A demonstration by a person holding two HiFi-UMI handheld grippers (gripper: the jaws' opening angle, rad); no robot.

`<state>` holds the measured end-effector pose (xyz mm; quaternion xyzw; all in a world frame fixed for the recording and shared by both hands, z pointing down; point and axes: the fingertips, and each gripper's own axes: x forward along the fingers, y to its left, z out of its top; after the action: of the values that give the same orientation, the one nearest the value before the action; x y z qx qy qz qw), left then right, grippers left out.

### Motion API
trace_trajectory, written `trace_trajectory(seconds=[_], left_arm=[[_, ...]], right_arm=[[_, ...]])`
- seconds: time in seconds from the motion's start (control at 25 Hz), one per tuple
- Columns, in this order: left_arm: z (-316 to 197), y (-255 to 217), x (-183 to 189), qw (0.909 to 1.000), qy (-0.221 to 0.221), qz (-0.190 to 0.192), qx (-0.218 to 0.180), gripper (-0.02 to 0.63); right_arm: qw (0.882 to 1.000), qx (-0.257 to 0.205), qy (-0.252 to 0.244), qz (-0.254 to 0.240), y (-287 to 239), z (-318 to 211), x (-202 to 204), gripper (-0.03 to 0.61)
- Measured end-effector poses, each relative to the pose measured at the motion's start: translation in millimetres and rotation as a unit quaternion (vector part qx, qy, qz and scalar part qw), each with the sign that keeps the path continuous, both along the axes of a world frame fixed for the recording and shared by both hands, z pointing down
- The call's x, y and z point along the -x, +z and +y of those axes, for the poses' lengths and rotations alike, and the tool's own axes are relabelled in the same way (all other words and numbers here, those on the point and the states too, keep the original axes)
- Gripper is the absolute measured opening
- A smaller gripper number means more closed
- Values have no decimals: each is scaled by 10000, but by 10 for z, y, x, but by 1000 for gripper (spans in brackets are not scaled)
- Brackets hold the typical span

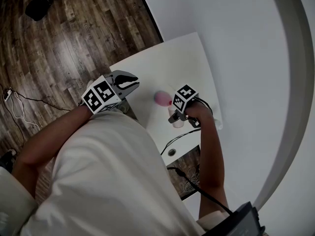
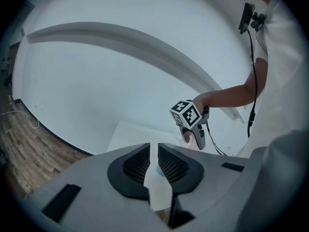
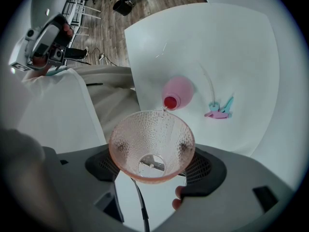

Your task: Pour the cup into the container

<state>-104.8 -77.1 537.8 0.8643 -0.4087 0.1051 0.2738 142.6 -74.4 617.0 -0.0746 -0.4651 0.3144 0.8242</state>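
Observation:
My right gripper (image 3: 152, 162) is shut on a clear pink dimpled cup (image 3: 152, 146), tipped so that I look into its mouth; no liquid pools inside. The cup's far rim hangs just above the red opening of a round pink container (image 3: 176, 94) lying on the white table (image 3: 217, 42). From the head view the right gripper (image 1: 176, 118) holds the cup (image 1: 177, 122) beside the container (image 1: 162, 98). My left gripper (image 1: 129, 85) hovers at the table's left edge, jaws together with nothing between them. In the left gripper view the left gripper (image 2: 153, 153) faces the right gripper (image 2: 193, 132).
A teal and pink clip-like thing (image 3: 219, 109) lies on the table right of the container. A black cable (image 1: 179, 136) runs over the near end of the table by a round hole (image 1: 171, 152). Wood floor (image 1: 74, 43) lies left; a white wall (image 1: 246, 58) rises at the right.

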Motion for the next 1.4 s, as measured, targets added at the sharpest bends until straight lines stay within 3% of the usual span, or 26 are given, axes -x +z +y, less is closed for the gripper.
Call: trace_trajectory(seconds=[1.4], left_arm=[[169,32,-26,9999,-76,47,-59,43]], right_arm=[[9962,158,-717,463,90,-45,-21,379]])
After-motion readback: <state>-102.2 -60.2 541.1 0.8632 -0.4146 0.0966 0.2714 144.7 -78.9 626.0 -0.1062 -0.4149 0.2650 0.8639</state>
